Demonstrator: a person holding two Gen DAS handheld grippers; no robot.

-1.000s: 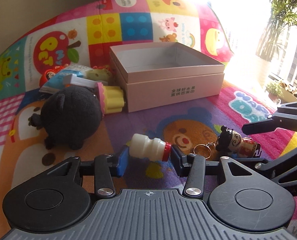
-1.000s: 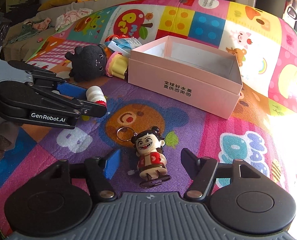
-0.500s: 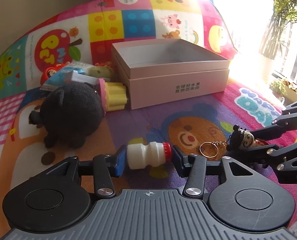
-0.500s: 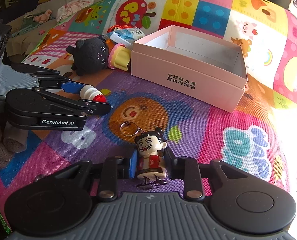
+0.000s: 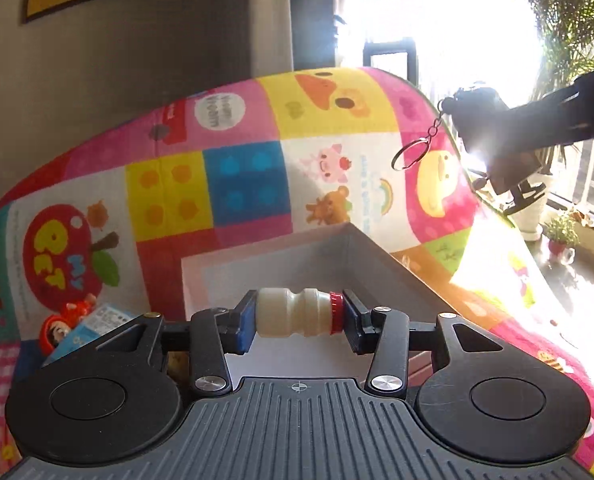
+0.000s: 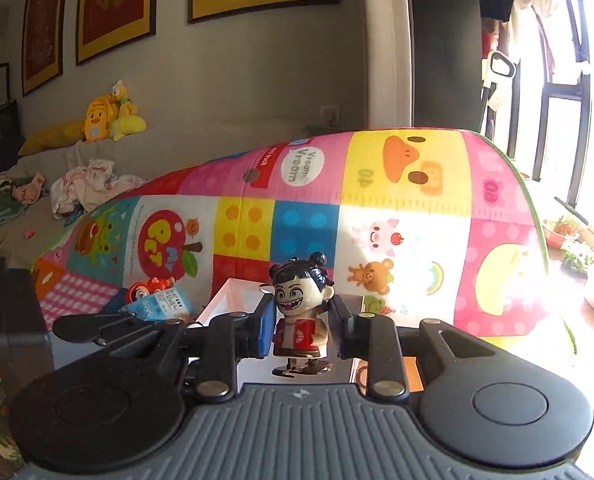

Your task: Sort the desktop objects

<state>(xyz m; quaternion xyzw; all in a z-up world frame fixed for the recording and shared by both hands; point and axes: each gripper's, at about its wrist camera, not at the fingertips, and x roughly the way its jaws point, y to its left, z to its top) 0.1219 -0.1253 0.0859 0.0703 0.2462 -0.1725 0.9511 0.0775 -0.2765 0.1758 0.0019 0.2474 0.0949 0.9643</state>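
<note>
My left gripper [image 5: 297,318] is shut on a small white drink bottle [image 5: 293,317] with a red cap, held sideways above the open pink box [image 5: 281,256]. The right gripper [image 6: 301,326] is shut on a doll figure keychain [image 6: 300,304], which stands upright between the pads over the box's near corner [image 6: 221,300]. In the left wrist view that doll [image 5: 481,120] hangs high at the right as a dark shape against the glare, its key ring [image 5: 407,158] dangling below. The left gripper's fingers [image 6: 109,330] show at the lower left of the right wrist view.
A red doll toy [image 5: 63,324] and a blue-white packet [image 5: 97,320] lie left of the box on the bright play mat [image 5: 237,184]. A sofa [image 6: 37,184] with clothes and yellow plush toys stands behind. Potted plants [image 5: 561,232] line the bright window at right.
Both grippers lifted off the mat and moved forward over the box, the left with the bottle. The right closed on the doll and raised it. The black plush left the view.
</note>
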